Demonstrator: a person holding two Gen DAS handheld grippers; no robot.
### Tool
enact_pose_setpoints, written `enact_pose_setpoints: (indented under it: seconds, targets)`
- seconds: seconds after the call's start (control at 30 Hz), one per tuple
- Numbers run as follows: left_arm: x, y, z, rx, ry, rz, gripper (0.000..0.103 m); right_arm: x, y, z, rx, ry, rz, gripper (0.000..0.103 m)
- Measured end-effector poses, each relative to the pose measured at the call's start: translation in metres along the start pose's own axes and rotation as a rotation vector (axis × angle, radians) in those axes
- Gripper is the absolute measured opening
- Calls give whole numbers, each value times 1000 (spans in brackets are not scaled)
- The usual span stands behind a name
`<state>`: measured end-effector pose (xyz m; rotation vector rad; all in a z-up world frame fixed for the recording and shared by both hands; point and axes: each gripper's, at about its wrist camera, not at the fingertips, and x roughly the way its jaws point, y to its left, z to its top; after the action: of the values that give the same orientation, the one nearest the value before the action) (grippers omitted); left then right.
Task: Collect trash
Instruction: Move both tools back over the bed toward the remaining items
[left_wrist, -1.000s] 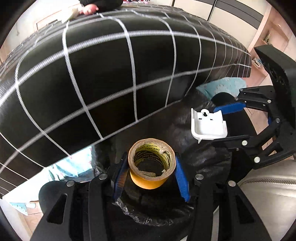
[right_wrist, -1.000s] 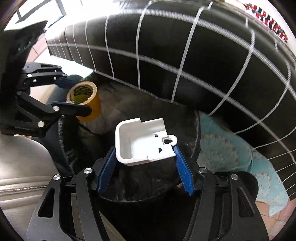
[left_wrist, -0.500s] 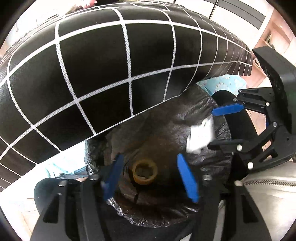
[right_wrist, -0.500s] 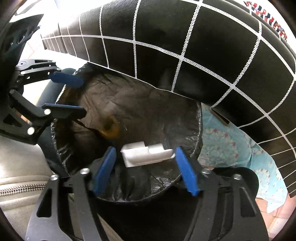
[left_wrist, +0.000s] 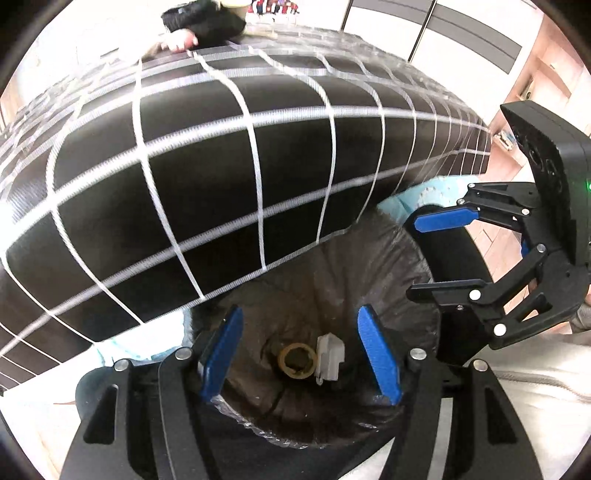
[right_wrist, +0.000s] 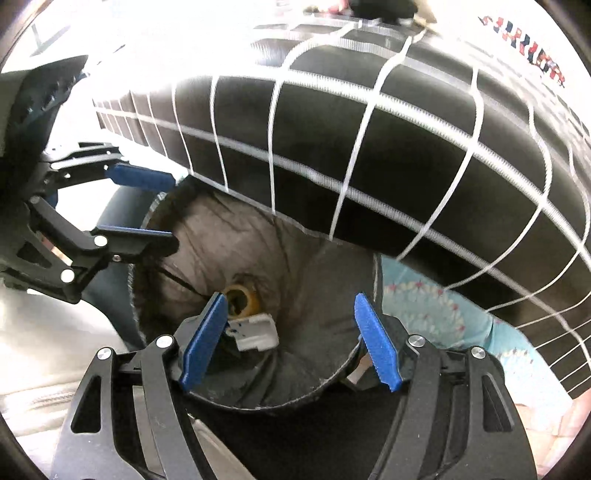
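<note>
Both the left gripper (left_wrist: 301, 354) and right gripper (right_wrist: 290, 341) are hanging spread and empty over the bin bag (left_wrist: 354, 258); the tape roll (left_wrist: 297, 360) and white plastic piece (left_wrist: 330, 356) are lying touching at its bottom, straight below the left gripper's gap, nearer it.

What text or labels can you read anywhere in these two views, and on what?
None is readable.
Tape roll in the bin bag: inner print too small and blurred.
White plastic part: no marking visible.
Red and blue pattern behind the grid cloth: blurred, cannot tell if lettering.
</note>
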<state>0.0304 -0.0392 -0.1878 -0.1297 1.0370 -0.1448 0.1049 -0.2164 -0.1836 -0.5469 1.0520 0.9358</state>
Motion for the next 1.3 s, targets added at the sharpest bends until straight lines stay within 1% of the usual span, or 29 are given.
enact_pose_setpoints:
  seconds: [0.17,0.33,0.47,0.57,0.73,1.0,1.17,1.3]
  targets:
    - [-27,2,13,9,-70,18,62,-32,-1,16,1,-99,11,71]
    - [-59,4,29,21,-149,32,62,-57,-4,30,-3,-172,12,71]
    - [-79,6,40,29,-197,43,62,-70,-6,40,-8,-213,2,71]
    - [-88,4,48,54,-231,34,62,-80,-12,52,-4,-246,-17,71]
    - [-97,9,62,68,-255,47,62,-95,-22,70,2,-303,-36,71]
    - [-108,21,88,77,-298,88,62,-113,-39,111,6,-395,-67,71]
    - [-111,37,104,61,-313,110,62,-113,-52,135,36,-425,-51,71]
    - [-109,50,115,27,-321,105,62,-111,-66,156,80,-445,-20,73]
